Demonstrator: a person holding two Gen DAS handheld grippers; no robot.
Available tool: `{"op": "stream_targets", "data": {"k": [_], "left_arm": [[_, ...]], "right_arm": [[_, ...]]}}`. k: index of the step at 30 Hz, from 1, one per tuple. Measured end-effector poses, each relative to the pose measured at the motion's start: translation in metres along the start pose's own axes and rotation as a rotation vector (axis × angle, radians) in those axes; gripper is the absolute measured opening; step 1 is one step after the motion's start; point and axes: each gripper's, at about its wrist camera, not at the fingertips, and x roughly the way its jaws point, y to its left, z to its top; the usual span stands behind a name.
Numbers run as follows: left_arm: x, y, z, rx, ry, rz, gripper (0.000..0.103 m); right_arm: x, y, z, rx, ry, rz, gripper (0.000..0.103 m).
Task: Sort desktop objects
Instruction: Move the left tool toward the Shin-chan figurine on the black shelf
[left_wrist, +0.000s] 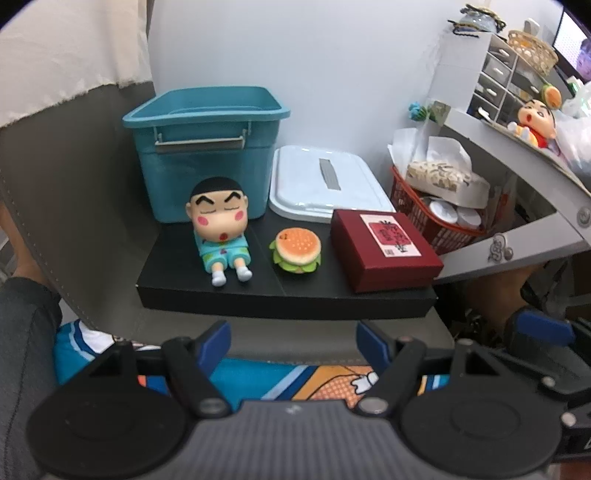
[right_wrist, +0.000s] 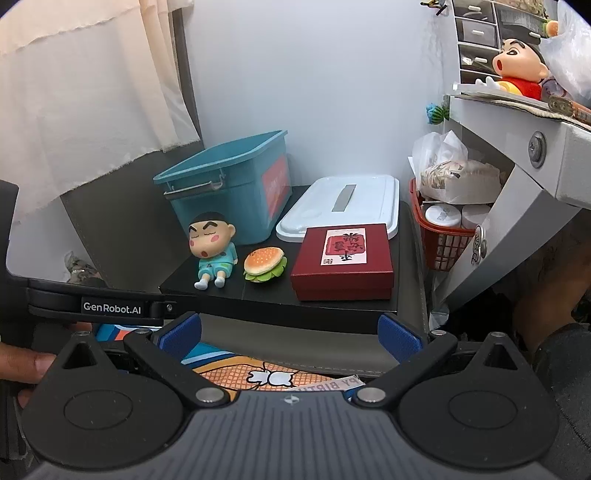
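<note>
The bin (left_wrist: 207, 147) hides its own inside behind its near wall. The red box's label (left_wrist: 392, 233) is too blurred to read. The basket (right_wrist: 441, 236) sits half hidden under paper, and the monitor (left_wrist: 574, 44) is cut by the picture's edge.

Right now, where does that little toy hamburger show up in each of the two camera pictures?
Left wrist view: the toy hamburger sits near the middle, on the black board, between the sleeping figurine and the red box.
Right wrist view: the toy hamburger is slightly left of centre, between the same two neighbours.
Shared landmark: the teal bin behind the figurine.
</note>
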Motion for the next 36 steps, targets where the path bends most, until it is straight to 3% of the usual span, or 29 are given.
{"op": "stream_targets", "data": {"k": [16, 21, 36], "left_arm": [[0.000, 0.011, -0.001, -0.009, -0.003, 0.002, 0.077], [0.000, 0.011, 0.007, 0.009, -0.013, -0.013, 0.077], [0.010, 0.027, 0.034, 0.026, 0.010, 0.033, 0.077]], "right_arm": [[0.005, 0.009, 0.000, 0.009, 0.008, -0.018, 0.103], [0.013, 0.011, 0.007, -0.010, 0.008, -0.081, 0.103], [0.028, 0.023, 0.045, -0.122, 0.032, 0.037, 0.103]]}}
